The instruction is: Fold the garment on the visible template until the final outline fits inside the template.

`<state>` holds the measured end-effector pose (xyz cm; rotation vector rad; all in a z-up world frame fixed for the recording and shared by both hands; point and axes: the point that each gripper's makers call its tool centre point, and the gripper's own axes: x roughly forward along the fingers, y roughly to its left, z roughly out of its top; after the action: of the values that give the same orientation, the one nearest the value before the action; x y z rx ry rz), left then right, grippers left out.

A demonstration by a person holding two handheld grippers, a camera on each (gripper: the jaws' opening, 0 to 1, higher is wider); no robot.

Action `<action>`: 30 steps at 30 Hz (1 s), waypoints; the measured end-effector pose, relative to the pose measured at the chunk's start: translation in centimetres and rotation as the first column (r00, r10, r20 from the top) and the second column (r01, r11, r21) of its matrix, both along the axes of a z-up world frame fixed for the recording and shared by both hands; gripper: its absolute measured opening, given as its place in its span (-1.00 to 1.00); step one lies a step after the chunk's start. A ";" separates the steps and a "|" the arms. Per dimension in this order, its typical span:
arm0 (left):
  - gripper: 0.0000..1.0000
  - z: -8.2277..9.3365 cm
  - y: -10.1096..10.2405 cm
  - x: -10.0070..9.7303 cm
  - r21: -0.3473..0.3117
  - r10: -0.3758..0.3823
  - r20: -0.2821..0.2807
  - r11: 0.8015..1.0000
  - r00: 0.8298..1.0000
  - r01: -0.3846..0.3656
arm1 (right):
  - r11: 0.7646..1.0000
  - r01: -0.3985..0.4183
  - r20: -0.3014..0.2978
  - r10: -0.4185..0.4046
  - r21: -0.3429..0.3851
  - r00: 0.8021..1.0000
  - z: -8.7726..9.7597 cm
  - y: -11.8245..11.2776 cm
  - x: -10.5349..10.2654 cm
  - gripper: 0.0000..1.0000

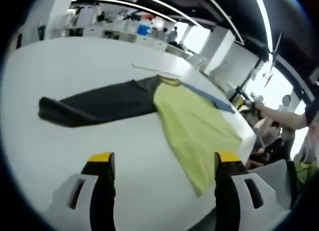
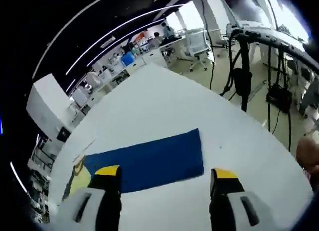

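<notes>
A garment with a yellow-green body (image 1: 199, 131) and dark grey sleeves (image 1: 99, 106) lies spread flat on the white table (image 1: 65, 66). A blue rectangular template (image 1: 212, 97) peeks out beyond its far edge. My left gripper (image 1: 164, 164) hovers open above the table, short of the shirt's near edge, with nothing between its yellow-tipped jaws. In the right gripper view the blue template (image 2: 149, 161) lies flat on the table (image 2: 164, 101), with the shirt's yellow collar (image 2: 79, 167) at its left end. My right gripper (image 2: 164, 178) is open just above the template's near edge, holding nothing.
A thin pale strip (image 1: 149, 69) lies on the table beyond the shirt. People (image 1: 284, 116) stand past the table's right end. Office desks and chairs (image 2: 197, 44) fill the background, and a stand with black cables (image 2: 244, 66) rises beside the table.
</notes>
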<state>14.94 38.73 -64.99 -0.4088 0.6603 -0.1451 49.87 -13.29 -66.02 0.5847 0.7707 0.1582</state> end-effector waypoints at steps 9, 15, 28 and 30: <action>0.48 -0.1 0.6 -0.4 0.008 0.032 -0.007 0.999 0.999 -0.032 | 0.996 0.075 -0.026 -0.073 0.044 0.997 -0.5 -0.6 0.4 0.03; 0.43 -0.3 0.6 -0.4 -0.005 0.048 -0.009 0.999 0.999 -0.048 | 0.997 0.078 -0.035 -0.077 0.027 0.996 -1.1 -0.7 0.8 -0.12; 0.39 -0.7 1.1 -1.1 -0.026 0.085 -0.017 0.996 0.996 -0.085 | 0.993 0.117 -0.054 -0.117 0.000 0.992 -2.7 -1.9 1.8 -0.37; 0.39 -0.8 1.1 -1.2 -0.029 0.090 -0.020 0.995 0.996 -0.091 | 0.994 0.111 -0.059 -0.112 -0.016 0.992 -3.0 -2.0 1.7 -0.40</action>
<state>13.78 39.81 -65.84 -0.4688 0.6575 -0.0653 51.55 -15.24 -69.01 0.6208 0.7947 0.0327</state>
